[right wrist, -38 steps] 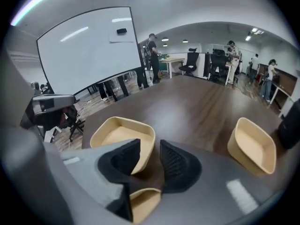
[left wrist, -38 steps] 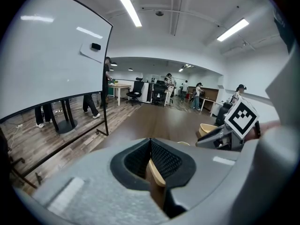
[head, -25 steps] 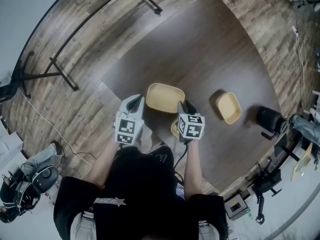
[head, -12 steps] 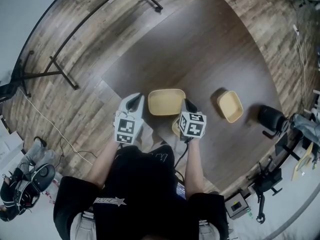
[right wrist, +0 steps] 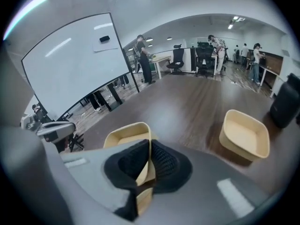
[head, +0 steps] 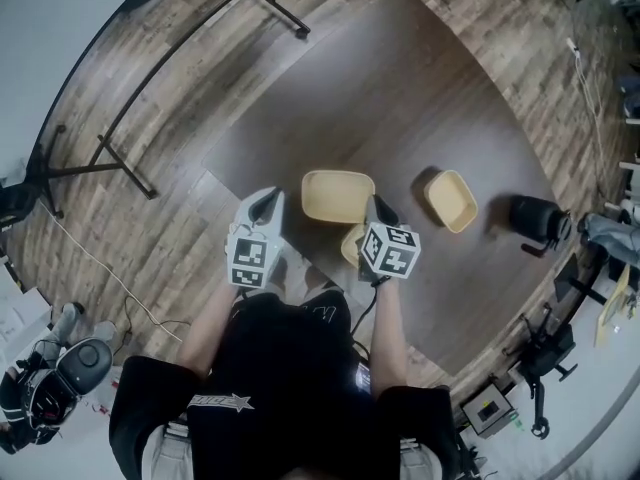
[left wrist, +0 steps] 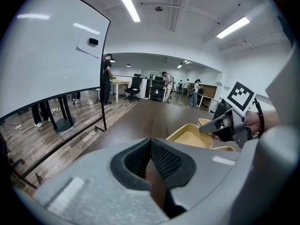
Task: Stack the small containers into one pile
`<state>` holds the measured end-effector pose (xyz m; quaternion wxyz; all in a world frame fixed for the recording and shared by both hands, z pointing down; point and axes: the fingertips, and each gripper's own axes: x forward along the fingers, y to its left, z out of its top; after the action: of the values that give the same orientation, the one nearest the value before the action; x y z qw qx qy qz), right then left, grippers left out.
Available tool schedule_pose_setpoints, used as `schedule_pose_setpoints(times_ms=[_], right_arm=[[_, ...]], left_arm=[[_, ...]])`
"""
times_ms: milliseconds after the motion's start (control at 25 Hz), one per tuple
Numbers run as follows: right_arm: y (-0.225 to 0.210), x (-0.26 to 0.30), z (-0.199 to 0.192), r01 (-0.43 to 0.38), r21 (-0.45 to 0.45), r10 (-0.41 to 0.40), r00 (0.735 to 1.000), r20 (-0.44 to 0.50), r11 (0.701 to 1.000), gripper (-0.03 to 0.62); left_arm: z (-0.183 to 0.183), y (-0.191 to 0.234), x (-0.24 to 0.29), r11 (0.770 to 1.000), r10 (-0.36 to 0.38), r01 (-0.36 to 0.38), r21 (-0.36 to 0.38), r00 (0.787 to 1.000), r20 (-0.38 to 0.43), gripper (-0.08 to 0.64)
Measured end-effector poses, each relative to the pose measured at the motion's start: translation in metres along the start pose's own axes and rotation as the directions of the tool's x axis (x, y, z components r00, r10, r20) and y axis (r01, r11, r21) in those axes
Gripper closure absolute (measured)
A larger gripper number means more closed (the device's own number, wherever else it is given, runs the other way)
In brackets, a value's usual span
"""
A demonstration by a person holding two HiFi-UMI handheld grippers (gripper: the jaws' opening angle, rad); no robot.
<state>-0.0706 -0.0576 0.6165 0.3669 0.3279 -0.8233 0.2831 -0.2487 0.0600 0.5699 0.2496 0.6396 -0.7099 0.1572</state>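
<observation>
Two-handed, working over a dark brown table [head: 400,98] and looking steeply down on three tan containers. Pinching the thin side wall of the nearest container [head: 350,247] with the right tool [right wrist: 148,165], having just been closing its jaws, and now pressing a dark ribbed pad [right wrist: 165,163] against each face of that wall (one on the inner side, one on the outer). Not showing clearly whether lifting that container off the table or resting it there. Holding it just beside the near right corner of the large container [head: 338,195], itself lying flat and open side up on the near half of the table. Seeing the third container [head: 450,200] off to the right, also open side up, apart from the other two, and a black object [head: 535,218] further right again, near the table's edge. Hovering the left tool [head: 268,200] over the near left part of the table, just left of the large container and not touching it, pressing its jaws together on nothing at all. Pointing both tools forward and downward, turning the marker cubes [head: 251,261] up toward the head camera. Taking in, beyond the table, a wood-plank floor [head: 150,228], a whiteboard [right wrist: 75,60] on a black stand to the left, and, far back in the room, office chairs [right wrist: 177,59] and several people [right wrist: 143,55] standing about.
</observation>
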Motion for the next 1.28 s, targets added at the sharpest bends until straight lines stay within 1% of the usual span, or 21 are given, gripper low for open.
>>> schedule_pose_setpoints(times_ms=[120, 360, 480, 600, 760, 960, 1120, 1280], right_arm=[[-0.006, -0.02, 0.008, 0.012, 0.036, -0.014, 0.999, 0.051, 0.999, 0.571], [-0.015, -0.065, 0.016, 0.026, 0.141, -0.047, 0.988, 0.148, 0.99, 0.572], [-0.024, -0.089, 0.013, 0.04, 0.192, -0.077, 0.98, 0.186, 0.981, 0.572], [-0.036, -0.11, 0.004, 0.064, 0.241, -0.116, 0.971, 0.208, 0.968, 0.572], [-0.052, -0.135, -0.018, 0.105, 0.311, -0.179, 0.959, 0.219, 0.945, 0.572], [-0.065, -0.155, -0.049, 0.145, 0.383, -0.239, 0.948, 0.209, 0.912, 0.572], [-0.075, -0.167, -0.071, 0.157, 0.431, -0.261, 0.945, 0.195, 0.889, 0.572], [-0.08, -0.169, -0.089, 0.159, 0.458, -0.265, 0.948, 0.176, 0.875, 0.572]], left_arm=[[0.011, -0.007, -0.001, 1.0, -0.022, 0.021, 0.022, 1.0, 0.022, 0.551], [0.034, -0.026, -0.004, 0.993, -0.089, 0.084, 0.078, 0.994, 0.061, 0.551], [0.042, -0.041, -0.003, 0.987, -0.132, 0.124, 0.105, 0.989, 0.07, 0.551], [0.048, -0.06, -0.002, 0.975, -0.179, 0.167, 0.144, 0.982, 0.069, 0.551], [0.054, -0.082, -0.002, 0.955, -0.24, 0.224, 0.193, 0.968, 0.067, 0.551], [0.054, -0.103, 0.0, 0.932, -0.3, 0.28, 0.231, 0.952, 0.057, 0.551], [0.053, -0.121, -0.001, 0.918, -0.328, 0.307, 0.252, 0.944, 0.043, 0.551], [0.047, -0.133, 0.0, 0.909, -0.342, 0.323, 0.264, 0.939, 0.026, 0.551]])
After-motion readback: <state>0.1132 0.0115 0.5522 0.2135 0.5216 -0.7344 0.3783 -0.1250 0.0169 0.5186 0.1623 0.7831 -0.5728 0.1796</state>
